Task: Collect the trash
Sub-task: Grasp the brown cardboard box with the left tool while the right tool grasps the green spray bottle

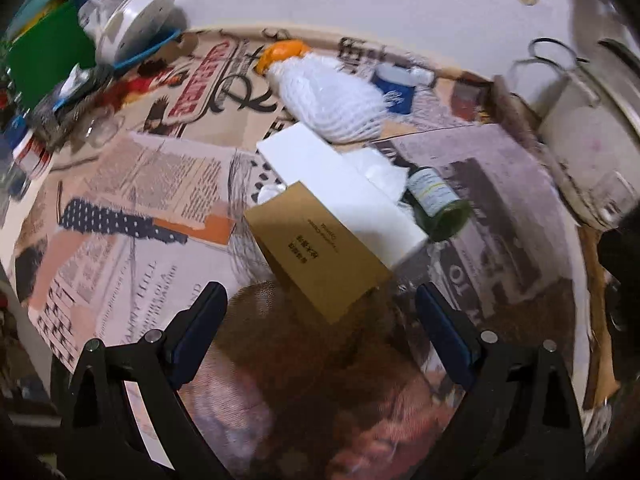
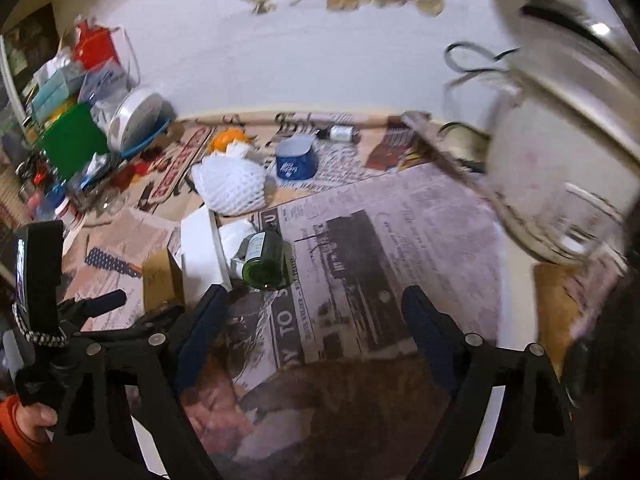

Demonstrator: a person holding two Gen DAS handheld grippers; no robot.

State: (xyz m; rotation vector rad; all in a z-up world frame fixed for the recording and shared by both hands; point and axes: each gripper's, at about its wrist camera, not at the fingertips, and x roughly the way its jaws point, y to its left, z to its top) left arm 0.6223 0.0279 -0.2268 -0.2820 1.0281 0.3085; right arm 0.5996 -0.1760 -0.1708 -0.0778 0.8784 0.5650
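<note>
Trash lies on a newspaper-covered table (image 1: 120,216). A brown cardboard box (image 1: 316,248) lies just ahead of my open, empty left gripper (image 1: 320,304). A white box (image 1: 340,192) lies behind it, with crumpled tissue (image 1: 380,172), a green glass bottle (image 1: 436,204), a white foam net (image 1: 332,96) over an orange fruit (image 1: 280,54) and a blue paper cup (image 1: 394,86). My right gripper (image 2: 316,308) is open and empty over the newspaper, with the green bottle (image 2: 264,256), white box (image 2: 200,244) and brown box (image 2: 160,276) ahead to its left. The foam net (image 2: 230,188) and blue cup (image 2: 296,160) lie farther back.
A clutter pile with a green block (image 1: 44,60) and a clear lidded tub (image 1: 132,20) fills the far left. A large pot or bucket (image 2: 560,184) and a glass jar stand at the right. The left gripper handle and the person's hand (image 2: 36,412) show at the left of the right wrist view.
</note>
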